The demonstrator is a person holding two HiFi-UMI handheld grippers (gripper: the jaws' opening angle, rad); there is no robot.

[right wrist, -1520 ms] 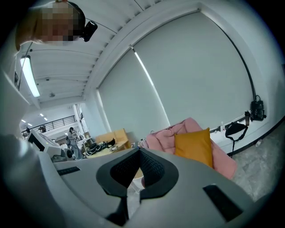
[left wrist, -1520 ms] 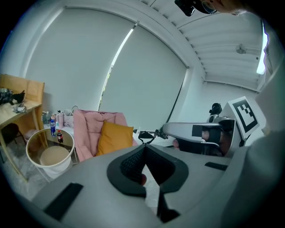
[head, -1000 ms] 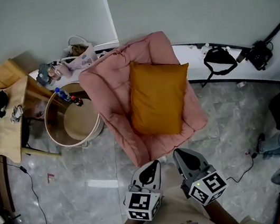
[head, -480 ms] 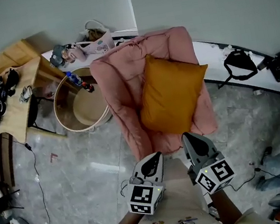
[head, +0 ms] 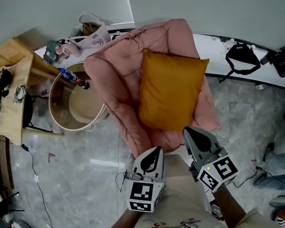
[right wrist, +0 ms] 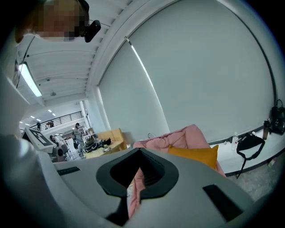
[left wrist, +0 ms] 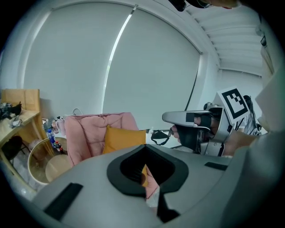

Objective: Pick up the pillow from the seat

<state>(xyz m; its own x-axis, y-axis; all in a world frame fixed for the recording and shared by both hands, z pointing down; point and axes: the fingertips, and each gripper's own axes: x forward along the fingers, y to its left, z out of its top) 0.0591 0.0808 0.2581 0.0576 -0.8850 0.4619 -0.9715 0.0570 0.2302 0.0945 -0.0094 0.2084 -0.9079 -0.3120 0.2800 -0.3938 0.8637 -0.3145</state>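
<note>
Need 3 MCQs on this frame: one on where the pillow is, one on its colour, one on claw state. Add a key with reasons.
1. The pillow lies: A on the floor; B on the seat of the pink chair; C on the wooden table.
2. The pillow is: A mustard orange; B blue; C white.
3. The left claw and right claw are: A shut and empty; B shut on the pillow; C wide open.
Key: 1 B, the head view shows it leaning on the chair's padding; 2 A, that colour shows in every view; 3 A, each gripper view shows the jaws together, short of the chair.
</note>
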